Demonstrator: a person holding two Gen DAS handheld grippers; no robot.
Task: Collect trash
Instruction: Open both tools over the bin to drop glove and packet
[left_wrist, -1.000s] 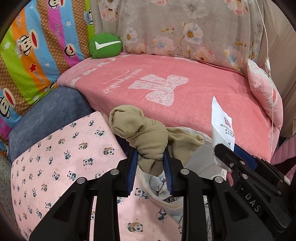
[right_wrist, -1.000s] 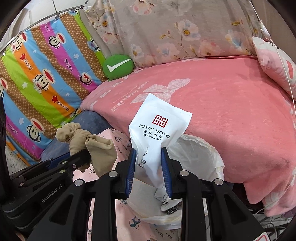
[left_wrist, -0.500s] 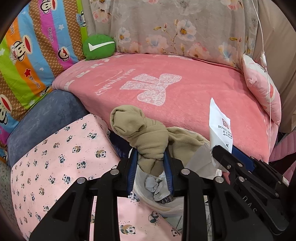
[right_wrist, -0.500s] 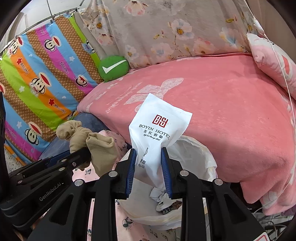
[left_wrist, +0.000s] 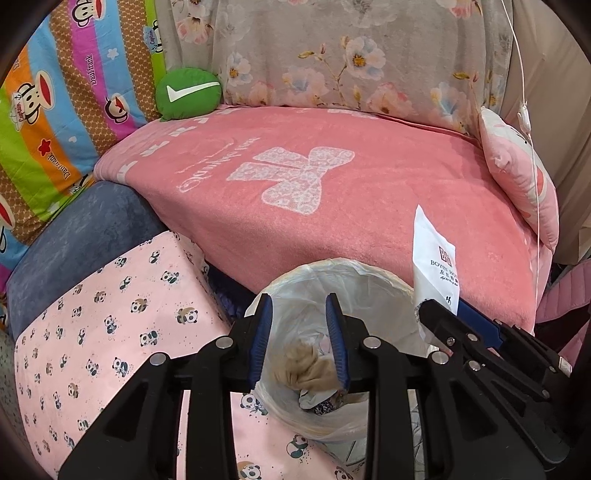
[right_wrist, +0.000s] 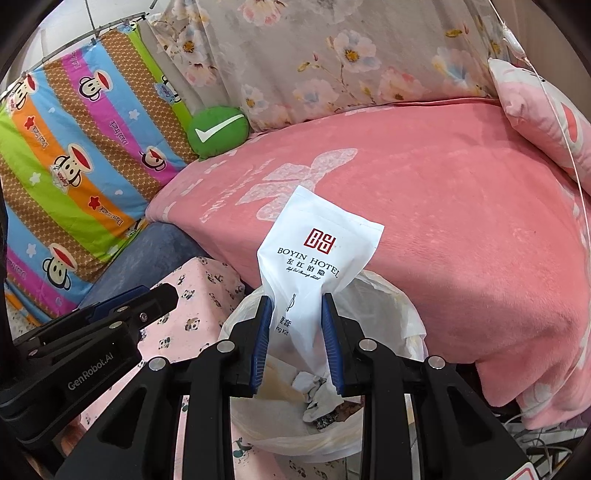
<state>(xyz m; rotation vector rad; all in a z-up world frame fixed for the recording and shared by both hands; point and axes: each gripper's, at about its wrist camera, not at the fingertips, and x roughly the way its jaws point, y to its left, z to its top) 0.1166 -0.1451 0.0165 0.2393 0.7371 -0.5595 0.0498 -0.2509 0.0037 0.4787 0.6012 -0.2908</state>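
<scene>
Left of the left gripper (left_wrist: 299, 325) lies a pink panda-print cloth (left_wrist: 103, 332), with a dark blue cushion (left_wrist: 85, 236) beyond it and a striped monkey-print sheet (left_wrist: 55, 122) farther out. Ahead of both sets of fingers spreads a pink blanket (left_wrist: 332, 206), a round green cushion (left_wrist: 188, 92) at its far left corner and a pink pillow (left_wrist: 517, 177) at its right edge. Nothing stands between the fingers and the bin.

The left gripper's blue-padded fingers are parted and grip nothing; directly beyond and below them opens the trash bin (left_wrist: 376, 273), lined with a thin white plastic bag. A crumpled beige cloth (left_wrist: 306, 365) lies inside the bin, in the gap between the fingers, on top of other white and dark scraps.

To the right, the right gripper (right_wrist: 295, 314) is closed on a white packet (right_wrist: 314, 258), pinching its lower part between both pads. The packet stands upright above the bin's near rim, creased at the pinch, printed with a red square logo and "BOYIN HOTEL".
</scene>
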